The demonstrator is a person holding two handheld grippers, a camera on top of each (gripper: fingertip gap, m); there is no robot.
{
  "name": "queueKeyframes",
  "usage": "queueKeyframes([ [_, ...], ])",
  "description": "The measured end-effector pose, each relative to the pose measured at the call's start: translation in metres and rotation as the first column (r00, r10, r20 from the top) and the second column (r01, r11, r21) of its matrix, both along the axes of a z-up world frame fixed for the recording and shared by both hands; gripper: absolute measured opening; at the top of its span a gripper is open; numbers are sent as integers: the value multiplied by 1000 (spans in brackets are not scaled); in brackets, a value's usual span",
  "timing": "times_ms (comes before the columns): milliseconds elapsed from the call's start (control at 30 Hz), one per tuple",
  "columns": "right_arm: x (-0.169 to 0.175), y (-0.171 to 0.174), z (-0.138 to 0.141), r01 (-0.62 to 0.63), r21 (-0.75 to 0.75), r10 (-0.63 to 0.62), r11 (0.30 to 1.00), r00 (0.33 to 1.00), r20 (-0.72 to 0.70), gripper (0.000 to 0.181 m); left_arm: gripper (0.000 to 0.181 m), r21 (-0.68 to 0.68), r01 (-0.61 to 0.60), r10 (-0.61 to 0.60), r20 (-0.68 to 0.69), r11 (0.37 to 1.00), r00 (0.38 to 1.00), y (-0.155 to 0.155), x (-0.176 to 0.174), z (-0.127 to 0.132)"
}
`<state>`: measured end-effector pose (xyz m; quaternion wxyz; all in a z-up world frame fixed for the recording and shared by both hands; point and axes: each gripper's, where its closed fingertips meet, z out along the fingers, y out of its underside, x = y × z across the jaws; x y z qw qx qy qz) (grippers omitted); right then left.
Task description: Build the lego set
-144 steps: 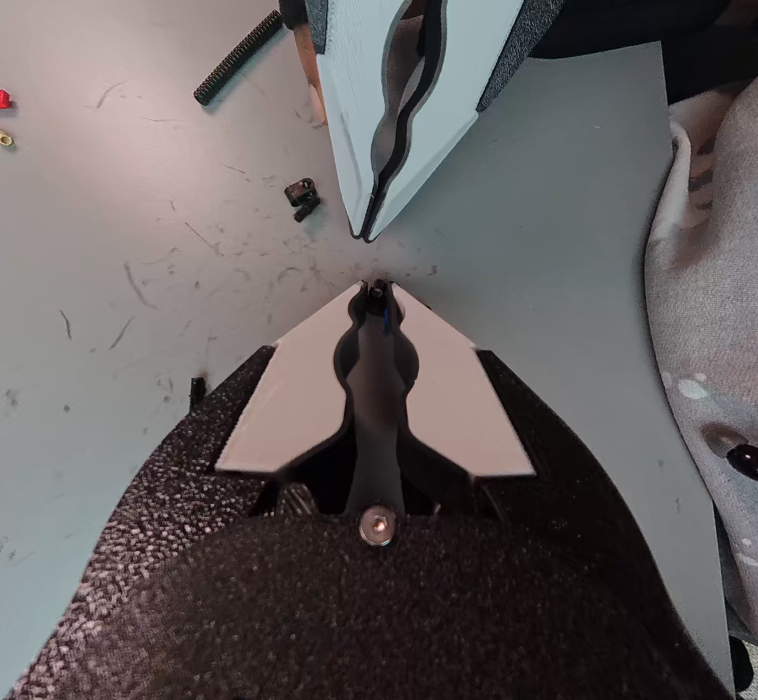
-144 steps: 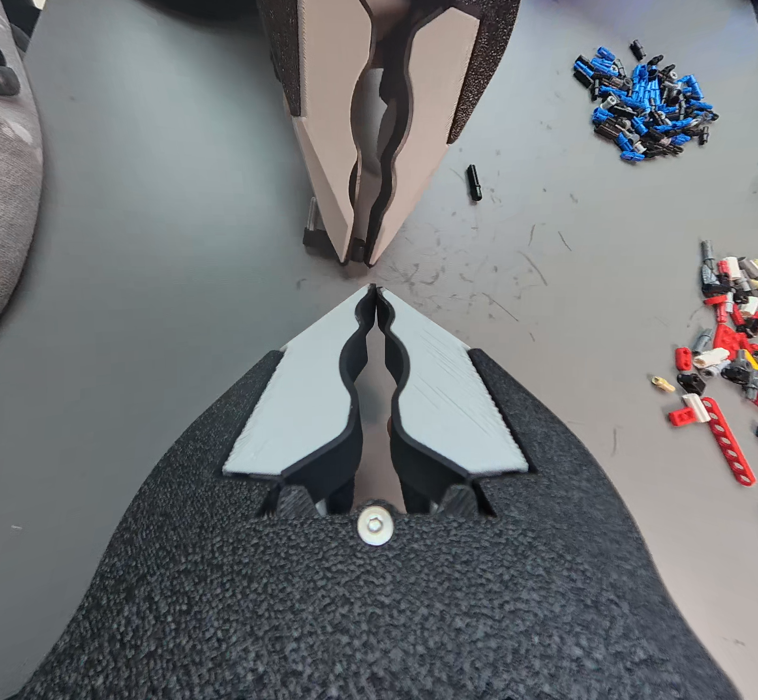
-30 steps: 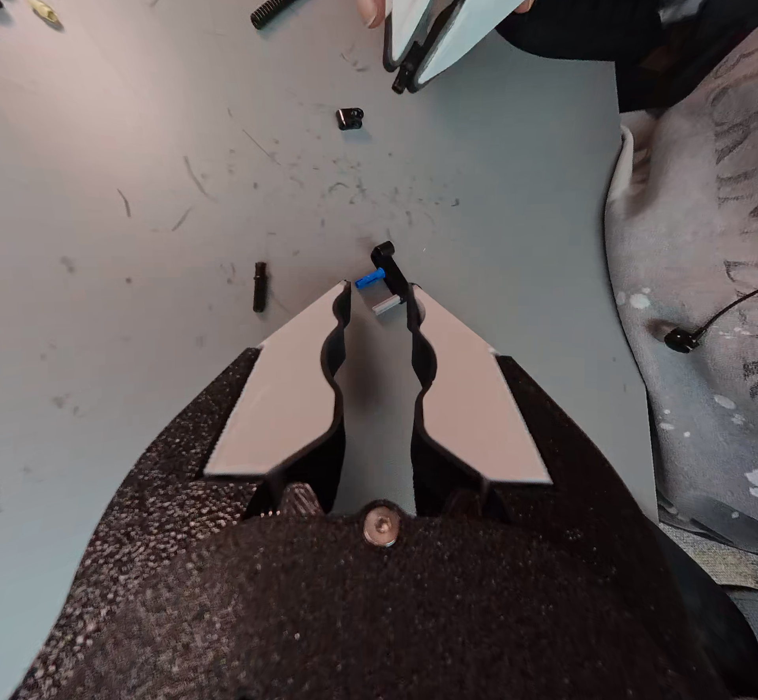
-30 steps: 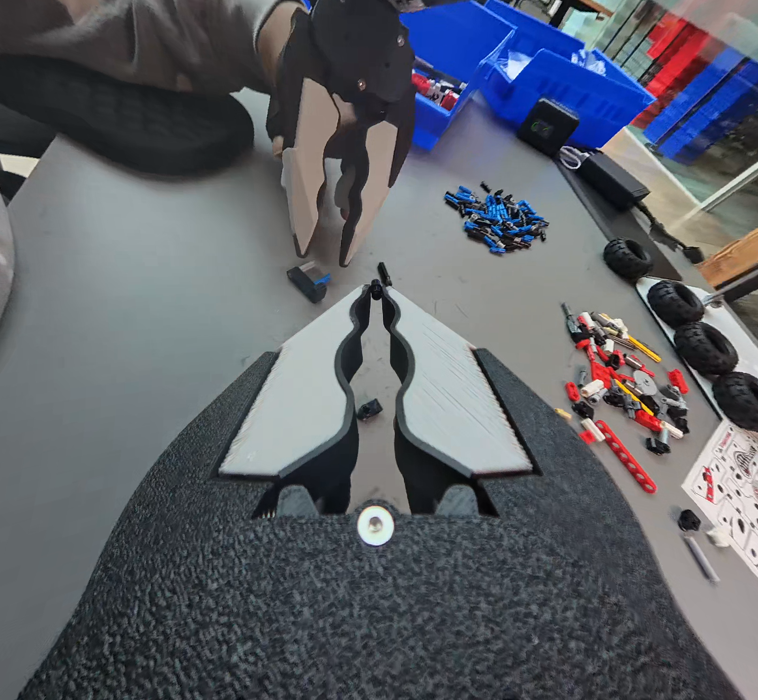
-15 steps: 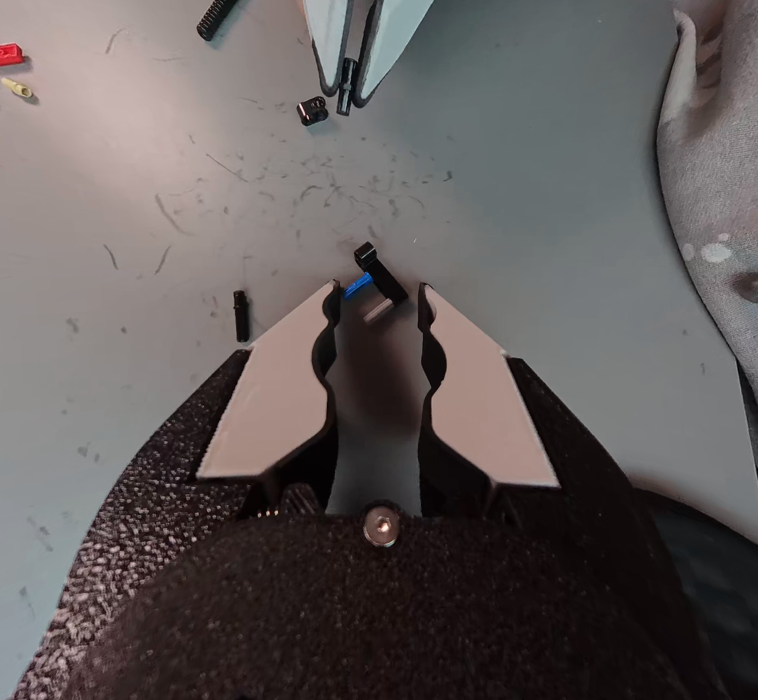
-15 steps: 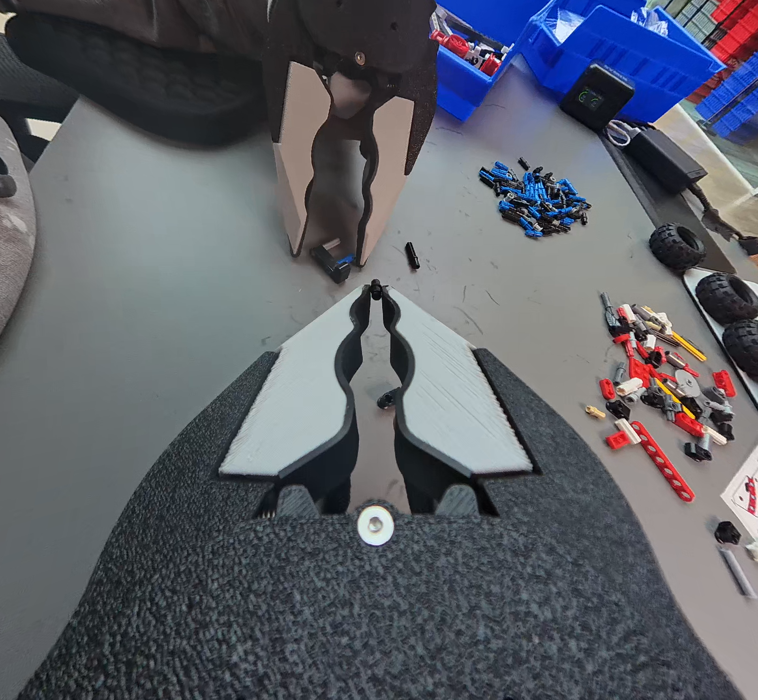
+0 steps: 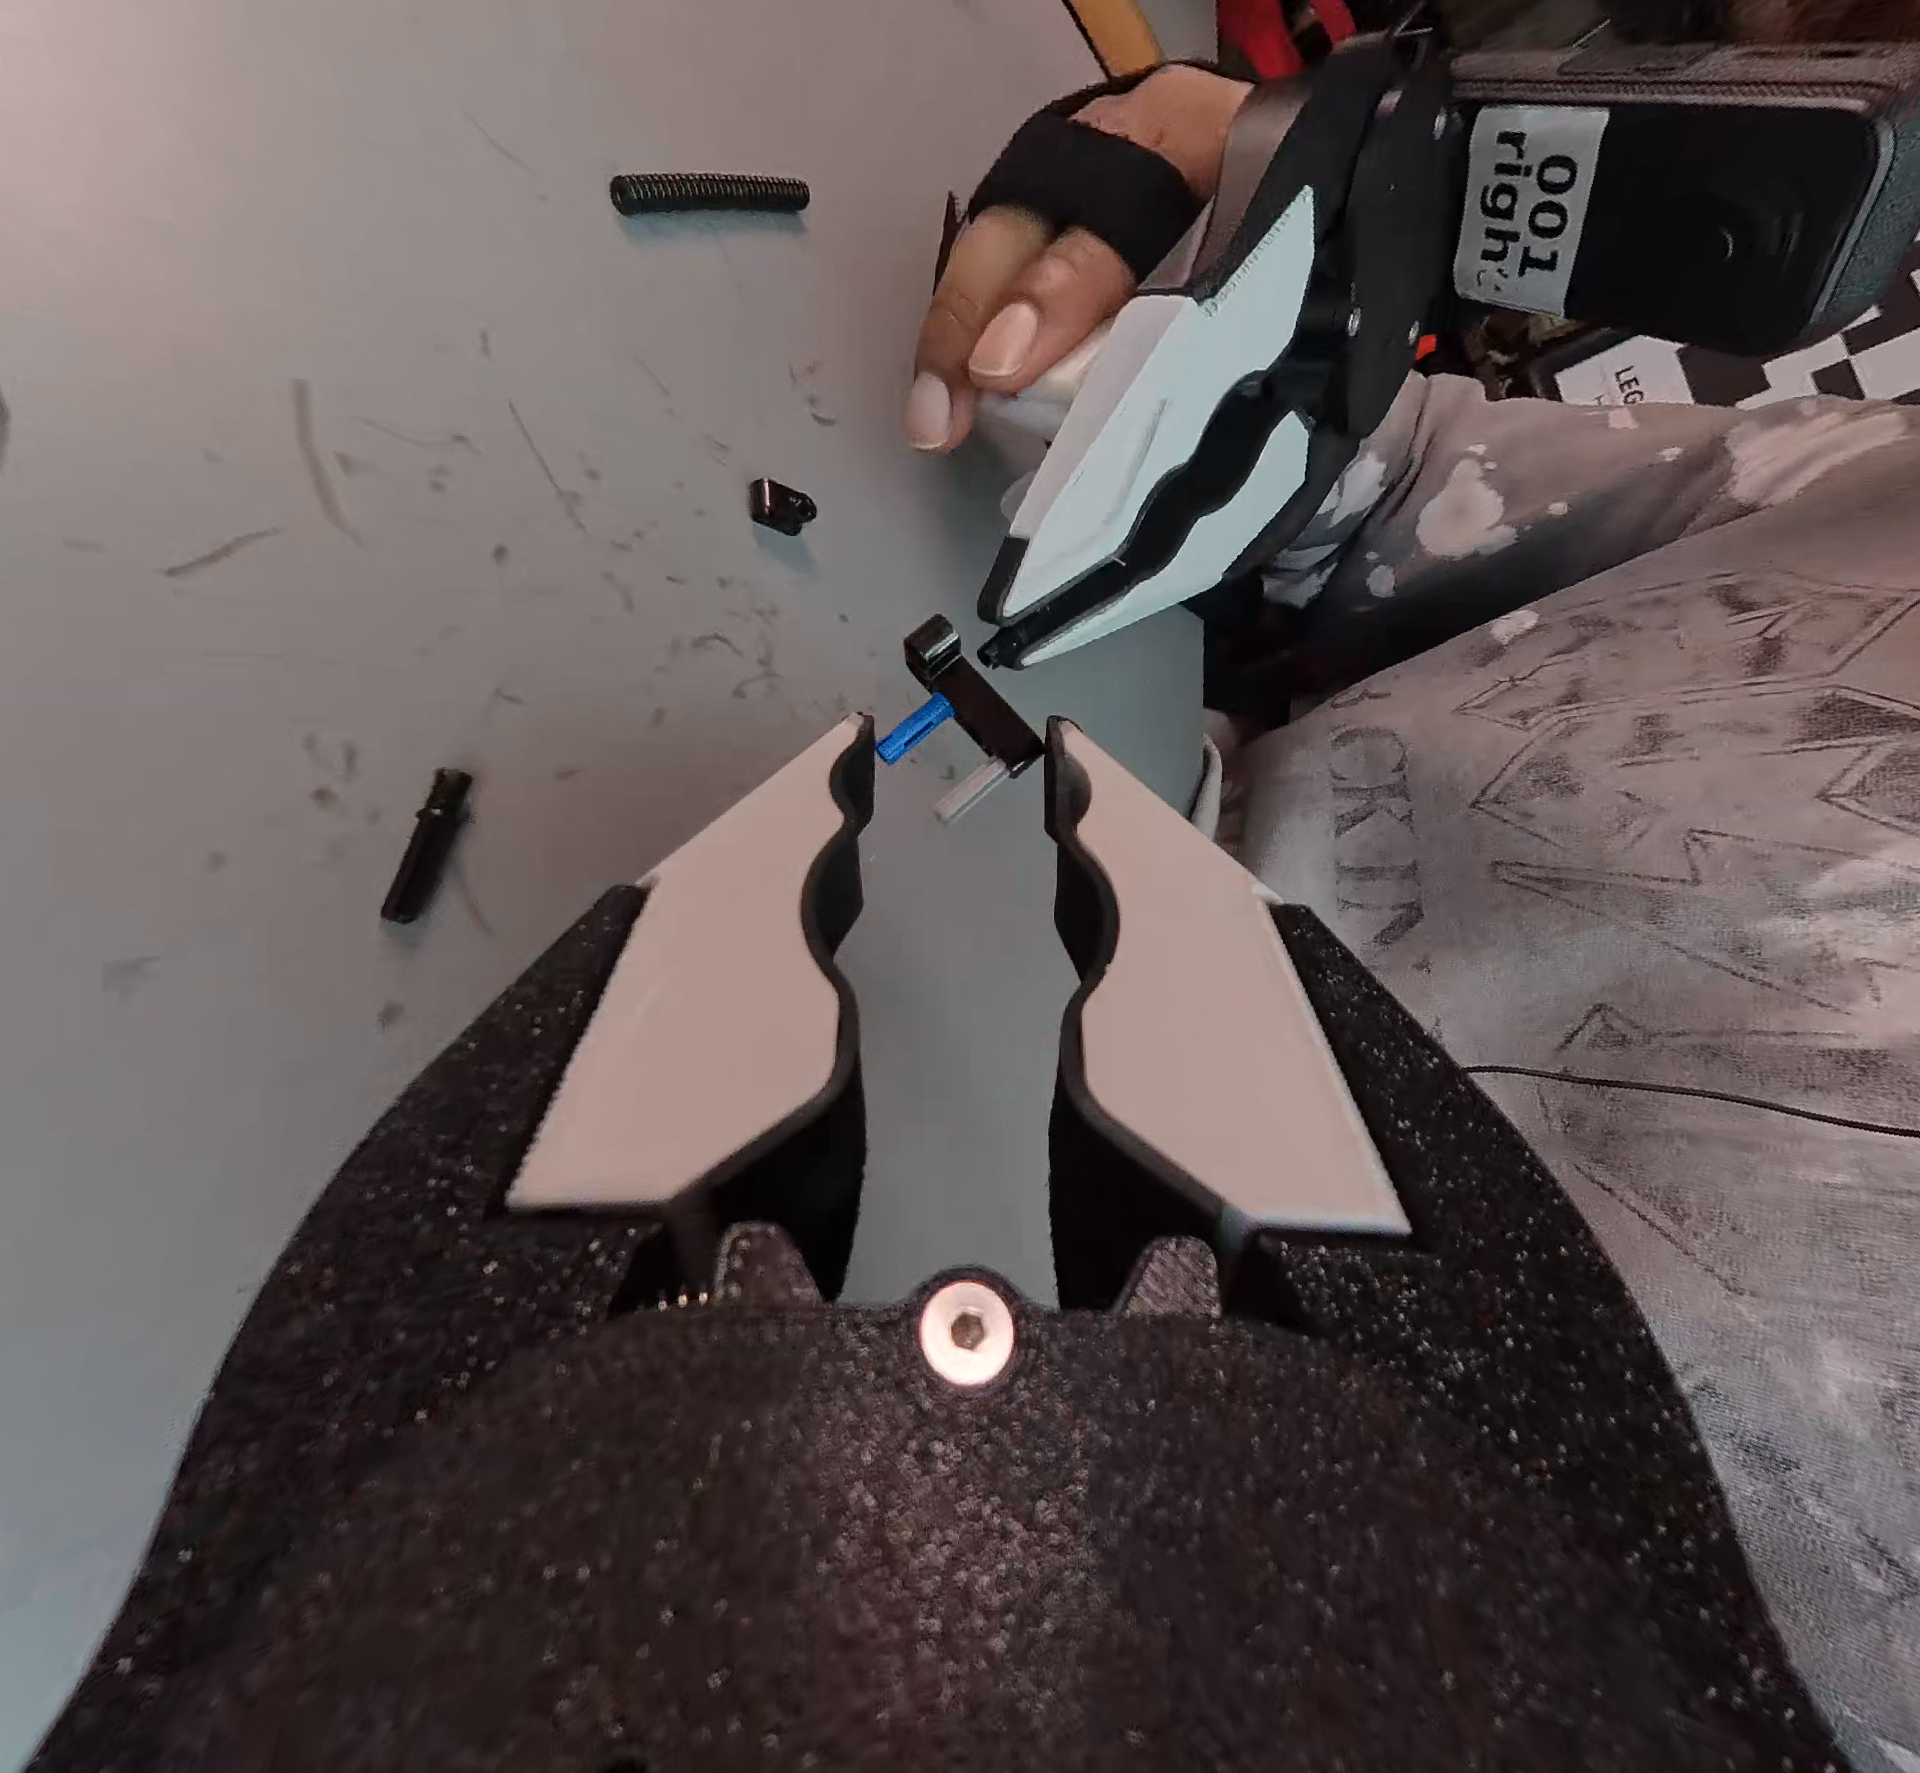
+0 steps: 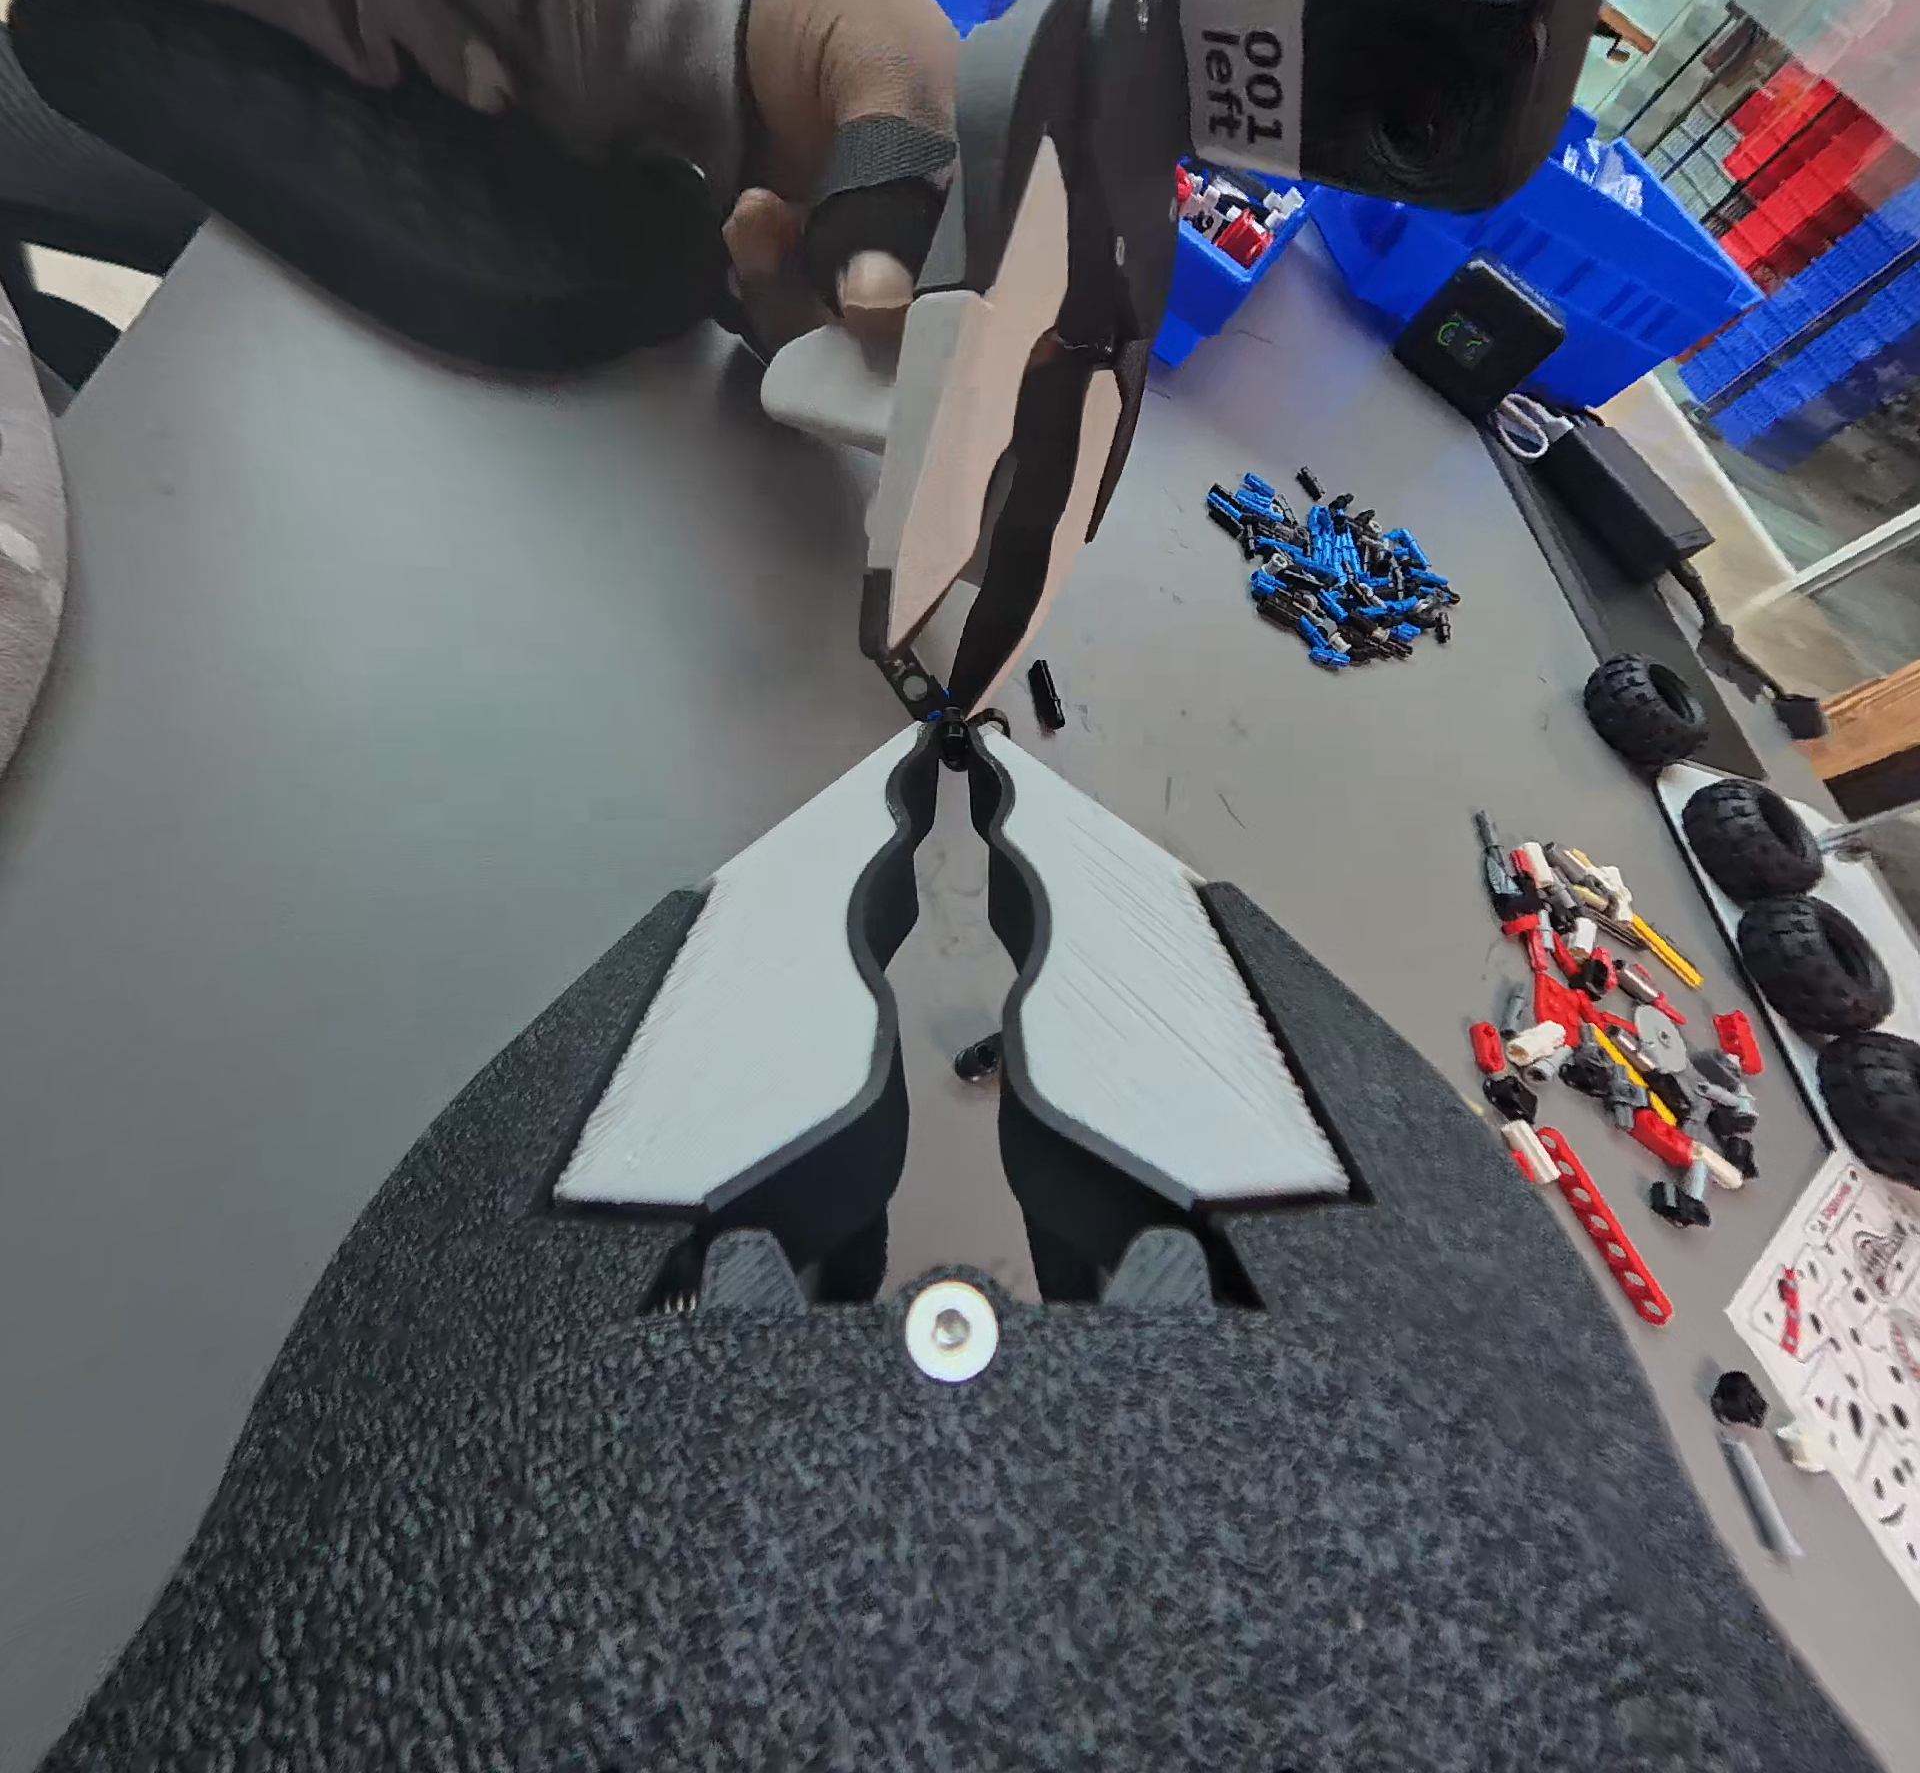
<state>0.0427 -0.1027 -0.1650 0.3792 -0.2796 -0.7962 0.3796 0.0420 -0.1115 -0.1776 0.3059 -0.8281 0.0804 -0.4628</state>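
In the left wrist view, the left gripper (image 7: 956,747) has its fingers spread apart around a black beam (image 7: 971,700) carrying a blue pin (image 7: 914,729), above the grey bench (image 7: 312,476).

In the right wrist view, the right gripper (image 8: 951,736) fingers pinch a black pin (image 8: 951,744), its tip meeting the beam.
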Motion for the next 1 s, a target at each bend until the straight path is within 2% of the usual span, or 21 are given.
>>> queueKeyframes([
  [100,-2,-2,-4,2,54,-1,999,1000,-9,5,32,-46,18,-20,-26,999,999,-4,3,-10],
  [300,2,-5,-29,-22,91,12,996,994,110,5,30,-86,17,-21,-50,996,999,-6,6,-17],
  [333,2,-3,-34,-17,112,2,994,991,132,5,22,-81,17,-19,-33,997,999,-5,6,-14],
  [400,1,2,-43,-2,154,-23,988,987,159,5,22,-61,26,-25,29,998,999,-6,10,-3],
  [533,0,5,-46,8,144,-34,990,984,177,5,34,28,75,-71,-122,997,990,-9,8,-7],
  [700,0,23,-35,66,92,-80,994,984,157,5,33,142,228,-160,-378,963,912,-21,9,-17],
  [867,1,39,-28,115,64,-123,991,983,136,5,33,212,446,-271,-550,870,790,-39,33,-27],
  [1000,1,42,-30,121,65,-129,990,981,142,5,13,200,475,-235,-669,857,705,-35,28,-40],
])
